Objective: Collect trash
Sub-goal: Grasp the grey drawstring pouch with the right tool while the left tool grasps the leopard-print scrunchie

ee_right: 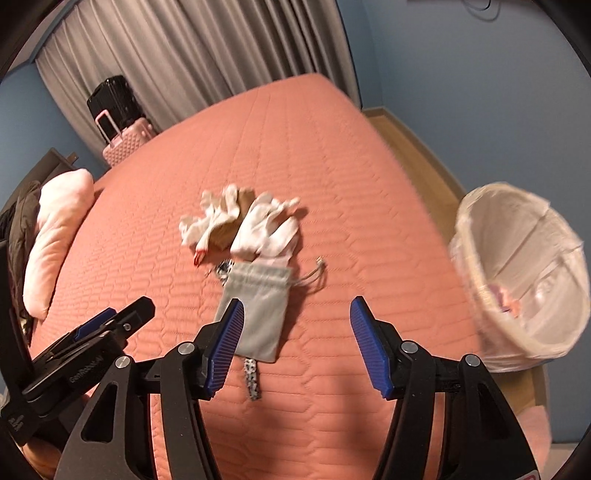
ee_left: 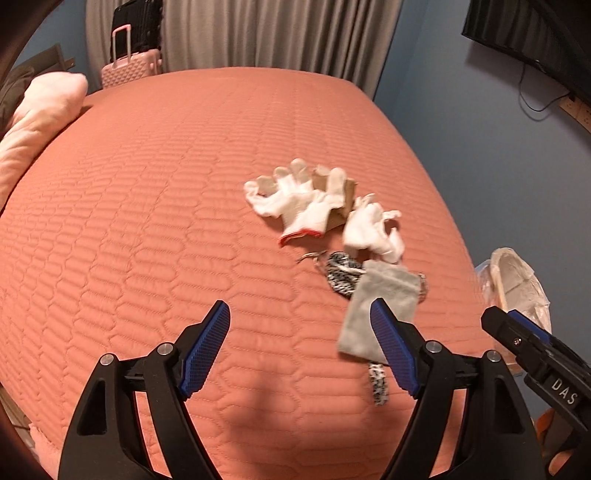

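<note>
On the pink quilted bed (ee_left: 147, 206) lies a small pile: white gloves (ee_left: 295, 203) (ee_right: 258, 225) over a brown cardboard piece (ee_left: 349, 199), a black-and-white patterned strap (ee_left: 343, 273) (ee_right: 252, 380), and a grey drawstring pouch (ee_left: 380, 306) (ee_right: 258, 306). My left gripper (ee_left: 300, 343) is open and empty, hovering above the bed just left of the pouch. My right gripper (ee_right: 297, 343) is open and empty, above the bed just right of the pouch. A lined waste bin (ee_right: 524, 273) (ee_left: 517, 280) stands beside the bed on the right.
A pale pink pillow (ee_left: 40, 122) (ee_right: 55, 236) lies at the bed's left. A pink suitcase (ee_left: 129, 62) with a black case on top stands by grey curtains (ee_left: 258, 33). A screen (ee_left: 535, 33) hangs on the blue wall at right.
</note>
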`<state>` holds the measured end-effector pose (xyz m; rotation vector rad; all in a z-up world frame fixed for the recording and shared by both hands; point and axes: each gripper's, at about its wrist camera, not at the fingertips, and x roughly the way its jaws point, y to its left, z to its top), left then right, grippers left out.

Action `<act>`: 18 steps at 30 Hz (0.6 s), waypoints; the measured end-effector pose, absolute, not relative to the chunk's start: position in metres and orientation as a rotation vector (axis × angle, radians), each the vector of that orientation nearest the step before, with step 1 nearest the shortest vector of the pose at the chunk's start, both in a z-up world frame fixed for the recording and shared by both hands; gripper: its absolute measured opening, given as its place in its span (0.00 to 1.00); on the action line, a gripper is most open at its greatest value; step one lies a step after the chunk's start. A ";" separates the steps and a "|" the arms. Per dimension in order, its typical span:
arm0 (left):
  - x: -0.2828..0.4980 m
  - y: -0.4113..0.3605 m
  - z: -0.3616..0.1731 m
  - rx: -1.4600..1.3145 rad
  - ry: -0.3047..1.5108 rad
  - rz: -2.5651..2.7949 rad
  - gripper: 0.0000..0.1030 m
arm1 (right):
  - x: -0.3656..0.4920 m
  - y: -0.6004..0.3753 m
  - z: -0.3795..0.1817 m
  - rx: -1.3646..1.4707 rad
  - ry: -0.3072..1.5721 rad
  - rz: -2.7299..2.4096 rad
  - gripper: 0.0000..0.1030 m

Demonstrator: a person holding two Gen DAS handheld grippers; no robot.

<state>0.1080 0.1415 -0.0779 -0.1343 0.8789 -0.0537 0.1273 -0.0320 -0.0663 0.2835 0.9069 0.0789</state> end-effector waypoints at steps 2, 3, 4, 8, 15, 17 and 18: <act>0.110 0.150 -0.084 -0.137 0.891 -0.043 0.73 | 0.134 -0.026 -0.076 0.293 0.925 0.090 0.57; 0.110 0.152 -0.087 -0.138 0.896 -0.040 0.73 | 0.136 -0.025 -0.081 0.295 0.932 0.094 0.57; 0.111 0.155 -0.089 -0.141 0.902 -0.036 0.73 | 0.141 -0.020 -0.087 0.292 0.943 0.097 0.57; 0.114 0.165 -0.097 -0.156 0.923 -0.021 0.73 | 0.156 -0.007 -0.106 0.291 0.977 0.113 0.57; 0.122 0.176 -0.111 -0.164 0.954 -0.014 0.73 | 0.181 0.005 -0.133 0.290 1.031 0.116 0.57; 0.125 0.177 -0.116 -0.165 0.964 -0.016 0.73 | 0.186 0.009 -0.140 0.287 1.049 0.118 0.57; 0.126 0.177 -0.118 -0.166 0.968 -0.016 0.73 | 0.188 0.009 -0.142 0.288 1.055 0.118 0.55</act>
